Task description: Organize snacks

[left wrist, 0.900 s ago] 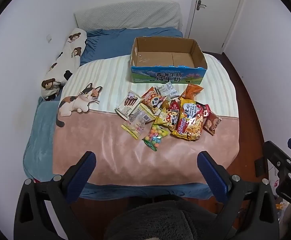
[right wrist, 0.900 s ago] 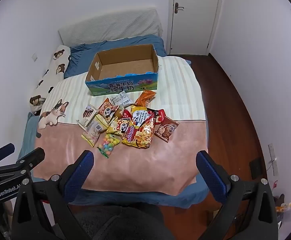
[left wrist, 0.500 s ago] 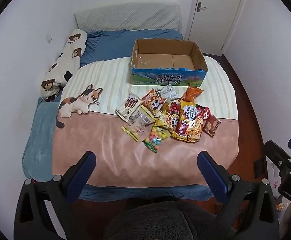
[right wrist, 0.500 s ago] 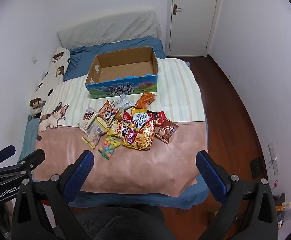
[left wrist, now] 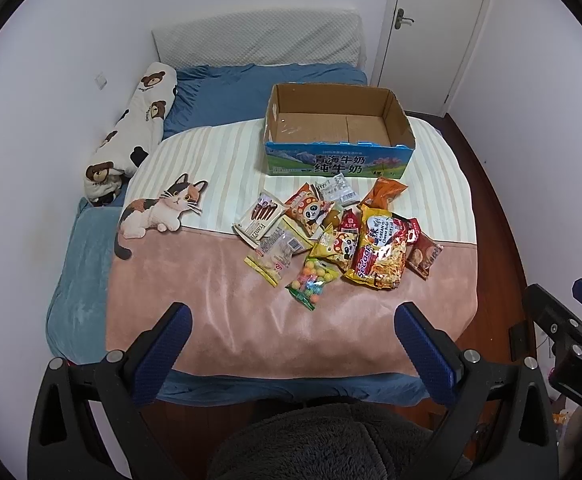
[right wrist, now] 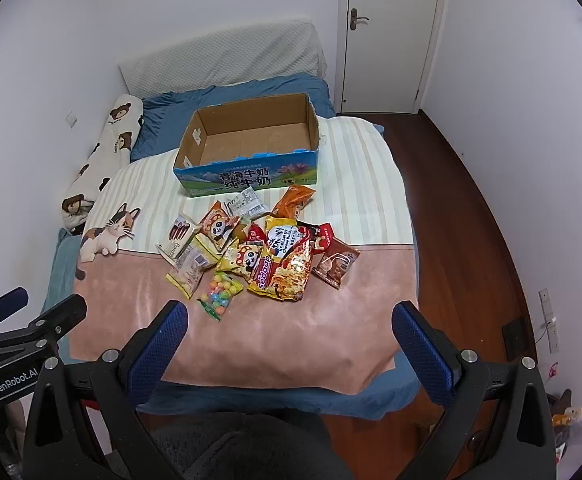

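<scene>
On the bed [left wrist: 227, 280], snack packets [left wrist: 331, 236] are heaped before a cardboard box [left wrist: 337, 160]. Both the left gripper [left wrist: 291, 352] and right gripper [right wrist: 289, 346] are held released, with nothing grasped.

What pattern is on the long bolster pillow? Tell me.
White with brown teddy bears on the bolster pillow; clearest in the left wrist view.

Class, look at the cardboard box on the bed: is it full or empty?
Empty. Both wrist views show the bare brown floor of the cardboard box; every snack packet lies on the blanket in front of it.

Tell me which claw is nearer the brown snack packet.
Right. The right claw is nearly in line with the brown snack packet; the left claw sits farther to its left.
</scene>
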`<state>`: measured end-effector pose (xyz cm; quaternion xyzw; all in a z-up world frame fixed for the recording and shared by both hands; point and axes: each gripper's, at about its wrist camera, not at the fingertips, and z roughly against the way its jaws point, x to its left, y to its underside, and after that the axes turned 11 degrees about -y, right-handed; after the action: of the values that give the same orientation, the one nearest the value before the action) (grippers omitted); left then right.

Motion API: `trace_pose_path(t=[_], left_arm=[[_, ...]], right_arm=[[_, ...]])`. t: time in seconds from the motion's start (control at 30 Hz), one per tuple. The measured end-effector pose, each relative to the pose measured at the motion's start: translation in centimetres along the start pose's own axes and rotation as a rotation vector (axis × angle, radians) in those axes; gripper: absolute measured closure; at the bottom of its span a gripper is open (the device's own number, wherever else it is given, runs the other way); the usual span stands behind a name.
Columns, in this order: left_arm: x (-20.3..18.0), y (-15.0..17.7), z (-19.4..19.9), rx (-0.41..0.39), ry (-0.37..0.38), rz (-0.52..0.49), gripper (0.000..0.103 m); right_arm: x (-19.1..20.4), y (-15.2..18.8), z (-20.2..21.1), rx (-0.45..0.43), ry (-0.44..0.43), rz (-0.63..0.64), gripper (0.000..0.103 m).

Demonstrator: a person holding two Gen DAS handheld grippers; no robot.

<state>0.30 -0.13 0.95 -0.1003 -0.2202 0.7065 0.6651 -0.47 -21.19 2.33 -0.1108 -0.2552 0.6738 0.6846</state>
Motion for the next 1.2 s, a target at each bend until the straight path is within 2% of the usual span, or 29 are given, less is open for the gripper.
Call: trace_pose_path(t=[0.43,1.2], left_arm=[[-0.1,-0.4,0.7,-0.022,-0.017,-0.002,0.000],[0.3,-0.2,1.1,-0.033,-0.020,0.005,0.000]], right_arm=[[-0.5,-0.1,0.3,-0.010,0.005,0.001,0.000],[0.8,0.3,1.1,-0.037,0.020,0.022,0.000]])
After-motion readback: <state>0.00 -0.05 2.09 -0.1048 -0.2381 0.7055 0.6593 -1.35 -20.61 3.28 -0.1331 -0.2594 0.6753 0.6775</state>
